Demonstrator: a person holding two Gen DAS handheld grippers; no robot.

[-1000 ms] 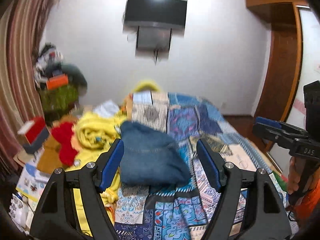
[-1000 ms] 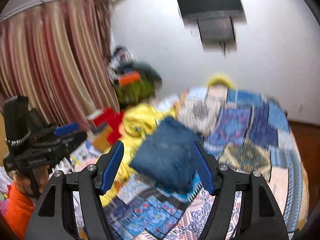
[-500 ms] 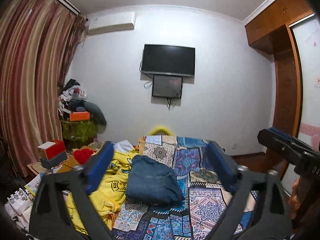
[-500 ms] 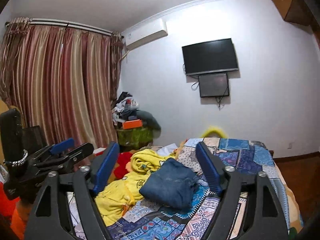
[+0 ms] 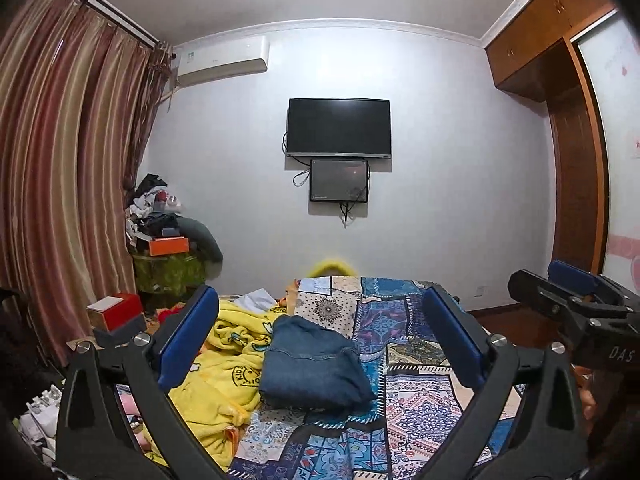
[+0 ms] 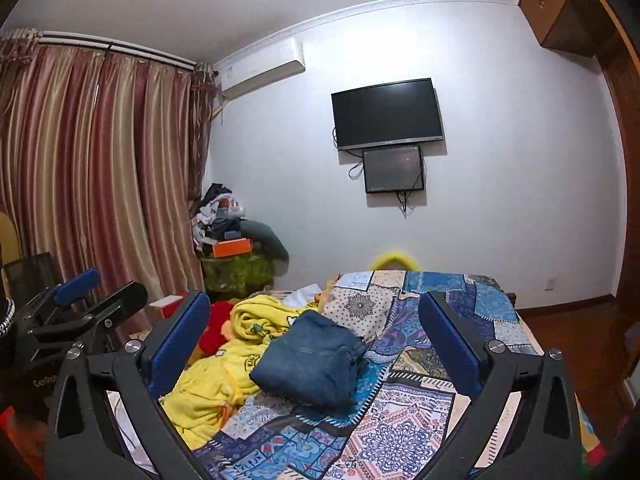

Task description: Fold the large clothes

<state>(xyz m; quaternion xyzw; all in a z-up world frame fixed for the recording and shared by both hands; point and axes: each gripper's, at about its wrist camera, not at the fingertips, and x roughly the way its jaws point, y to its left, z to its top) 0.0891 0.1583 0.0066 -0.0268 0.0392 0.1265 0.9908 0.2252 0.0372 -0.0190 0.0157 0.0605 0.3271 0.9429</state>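
The folded blue denim garment (image 5: 316, 364) (image 6: 310, 360) lies on the patchwork-patterned bedspread (image 5: 416, 396) (image 6: 404, 412), a compact bundle touched by neither tool. Nearest the lens, the left gripper (image 5: 324, 340) hangs with its blue-padded fingers (image 5: 188, 338) spread wide and empty, framing the garment from above; the right gripper (image 6: 316, 342) is likewise splayed apart and holds nothing. At nine o'clock of the denim, touching its edge, sprawls a crumpled yellow fleece blanket (image 5: 224, 364) (image 6: 224, 368). Farther, at ten o'clock, a cluttered pile of clothes and an orange box (image 5: 168, 246) stands by the striped reddish curtains (image 5: 60, 184). At twelve o'clock, a black wall-mounted television (image 5: 339, 127) (image 6: 387, 112) hangs on the far wall.
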